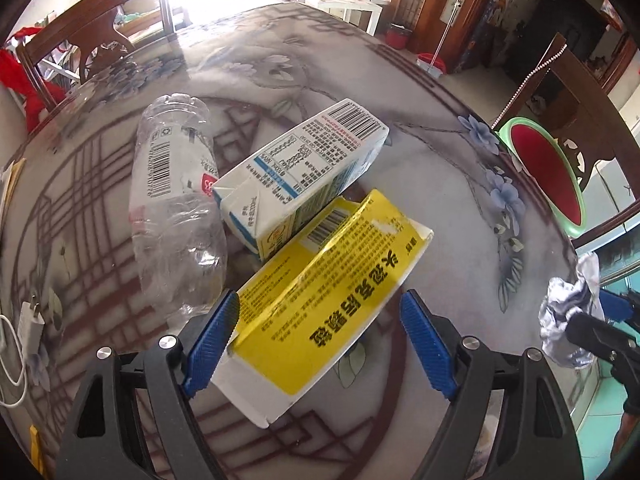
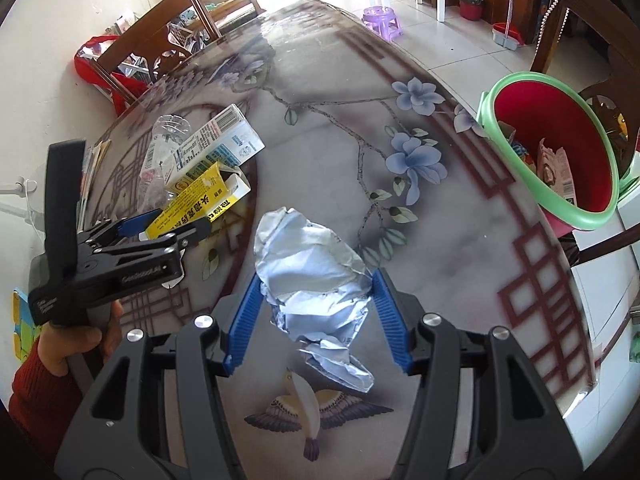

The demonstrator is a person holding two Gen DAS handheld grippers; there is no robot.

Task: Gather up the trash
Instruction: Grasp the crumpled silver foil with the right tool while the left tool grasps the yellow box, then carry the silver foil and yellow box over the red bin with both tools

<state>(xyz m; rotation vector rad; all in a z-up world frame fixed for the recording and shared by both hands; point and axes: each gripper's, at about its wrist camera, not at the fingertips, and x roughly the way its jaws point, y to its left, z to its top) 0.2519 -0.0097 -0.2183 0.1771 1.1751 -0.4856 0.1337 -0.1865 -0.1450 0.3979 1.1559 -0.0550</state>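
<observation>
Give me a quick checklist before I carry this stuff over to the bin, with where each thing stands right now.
1. Right gripper closed on the crumpled foil: ok, both blue pads press its sides.
2. Left gripper closed on the yellow box: not ok, only one pad touches it and the other stands clear.
3. Bin open and within view past the table edge: ok, some trash already inside.
4. Path from foil to bin clear over the table: ok, only bare tabletop lies between.
5. Milk carton free of the yellow box: not ok, the two are touching.
6. Plastic bottle stable: cannot tell; it lies on its side.
</observation>
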